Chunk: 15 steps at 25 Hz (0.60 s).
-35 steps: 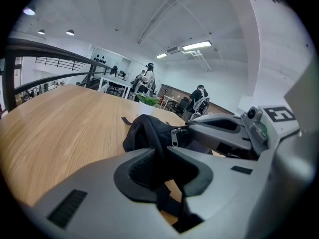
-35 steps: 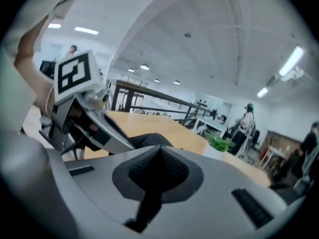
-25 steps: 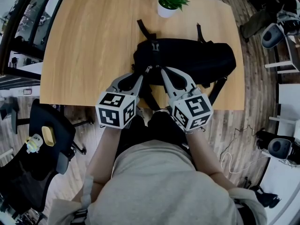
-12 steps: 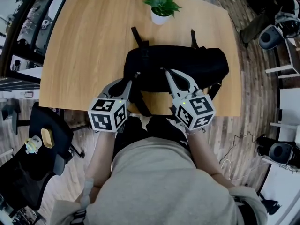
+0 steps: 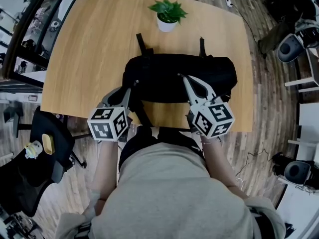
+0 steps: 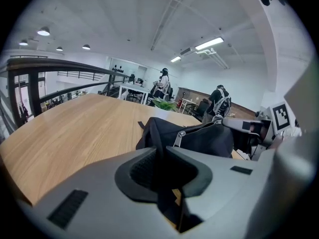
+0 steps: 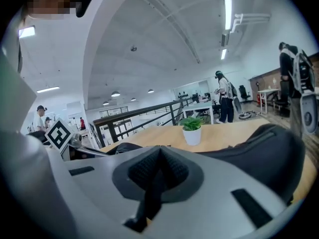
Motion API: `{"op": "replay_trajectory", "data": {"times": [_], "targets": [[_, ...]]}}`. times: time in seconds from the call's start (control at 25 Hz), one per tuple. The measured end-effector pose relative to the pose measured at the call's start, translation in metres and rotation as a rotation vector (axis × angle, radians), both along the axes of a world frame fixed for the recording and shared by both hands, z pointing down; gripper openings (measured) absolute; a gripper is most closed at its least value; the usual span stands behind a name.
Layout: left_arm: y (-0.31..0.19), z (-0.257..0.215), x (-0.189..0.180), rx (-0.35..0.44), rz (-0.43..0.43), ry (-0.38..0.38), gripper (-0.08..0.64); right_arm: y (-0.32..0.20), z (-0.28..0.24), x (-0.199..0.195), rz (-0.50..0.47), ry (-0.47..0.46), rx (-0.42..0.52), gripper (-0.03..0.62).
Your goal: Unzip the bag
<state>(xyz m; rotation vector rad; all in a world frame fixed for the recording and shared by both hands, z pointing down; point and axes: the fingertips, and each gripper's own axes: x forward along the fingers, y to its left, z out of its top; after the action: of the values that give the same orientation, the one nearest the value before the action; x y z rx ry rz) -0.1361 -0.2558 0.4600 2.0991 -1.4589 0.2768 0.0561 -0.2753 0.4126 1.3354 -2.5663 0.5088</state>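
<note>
A black bag [image 5: 204,73] lies across the near part of the wooden table [image 5: 84,49]. My left gripper [image 5: 130,87] is at the bag's left end, shut on a fold of its black fabric [image 6: 160,143]. A silver zipper pull [image 6: 178,138] dangles just past that fold. My right gripper [image 5: 180,75] sits on top of the bag near its middle, shut on a thin dark tab [image 7: 152,193] that looks like the zipper pull. In the left gripper view the right gripper [image 6: 244,126] rests on the bag's top line. The bag [image 7: 259,153] bulges to the right in the right gripper view.
A small potted plant [image 5: 167,15] stands on the table behind the bag, and two straps [image 5: 141,43] stick out toward it. A black office chair [image 5: 45,148] is on the floor at my left. Other people and desks are far off in the room.
My right gripper has slid to the right along the top of the bag, away from the left gripper. The left gripper has stayed at the bag's left end.
</note>
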Motion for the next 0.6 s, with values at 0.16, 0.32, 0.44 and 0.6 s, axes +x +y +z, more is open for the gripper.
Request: {"op": "replay_trajectory", "data": {"times": [0.16, 0.32, 0.44, 0.6], "targets": [[0.000, 0.002, 0.000, -0.004, -0.042, -0.014, 0.064, -0.002, -0.001, 0.017, -0.001, -0.009, -0.002, 0.011], [0.001, 0.004, -0.001, -0.002, -0.066, -0.014, 0.061, -0.005, -0.002, 0.030, -0.005, 0.003, 0.008, 0.011], [0.004, 0.004, -0.001, 0.003, -0.086, -0.026, 0.062, -0.005, -0.003, 0.035, -0.016, 0.003, 0.011, 0.011], [0.005, -0.001, 0.002, 0.031, -0.107, -0.012, 0.063, -0.004, -0.004, 0.038, -0.037, -0.027, 0.002, 0.009]]}}
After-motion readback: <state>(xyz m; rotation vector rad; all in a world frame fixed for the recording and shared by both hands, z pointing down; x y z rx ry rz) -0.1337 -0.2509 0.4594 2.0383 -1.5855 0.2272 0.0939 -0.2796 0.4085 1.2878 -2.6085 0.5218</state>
